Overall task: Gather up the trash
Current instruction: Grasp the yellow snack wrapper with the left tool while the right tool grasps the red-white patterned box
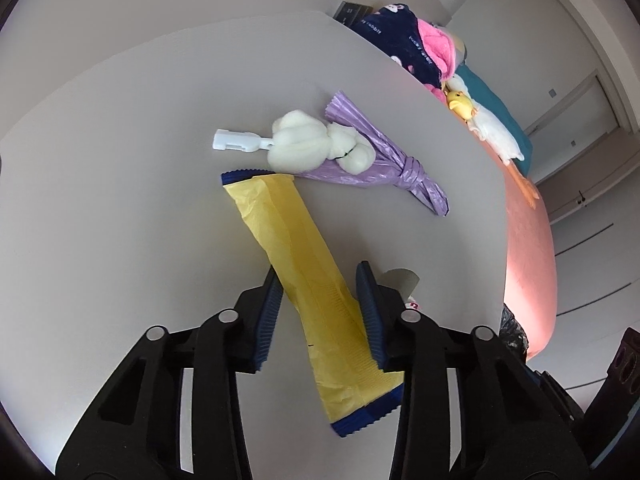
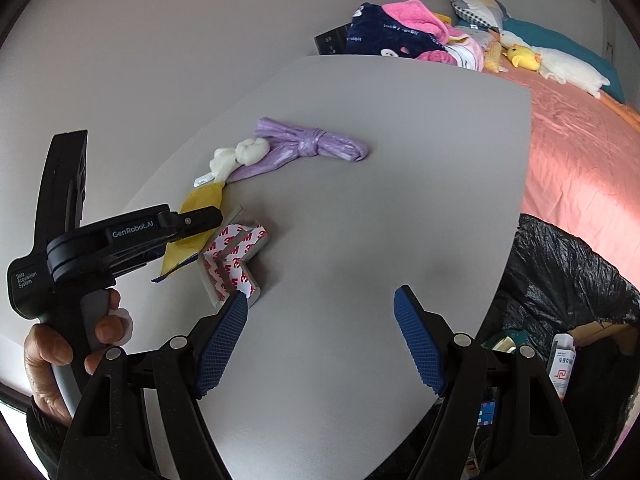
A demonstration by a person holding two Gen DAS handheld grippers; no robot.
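A long yellow wrapper with blue ends (image 1: pixel 316 276) lies on the grey table (image 1: pixel 140 160). My left gripper (image 1: pixel 320 280) is open and straddles the wrapper, one pad on each side of it. Beyond it lie a knotted purple plastic bag (image 1: pixel 384 160) and a white cotton wad on a plastic handle (image 1: pixel 304 144). In the right wrist view my right gripper (image 2: pixel 320 304) is open and empty above the table. The left gripper (image 2: pixel 160 232) shows there over the yellow wrapper (image 2: pixel 200 208). A folded red-and-white 3M tape strip (image 2: pixel 232 260) lies by the right gripper's left finger.
A bin lined with a black bag (image 2: pixel 560 280) stands off the table's right edge and holds several boxes. Behind the table is a bed with a pink sheet (image 2: pixel 580 152), folded clothes (image 2: pixel 400 32) and a plush duck (image 2: pixel 524 56).
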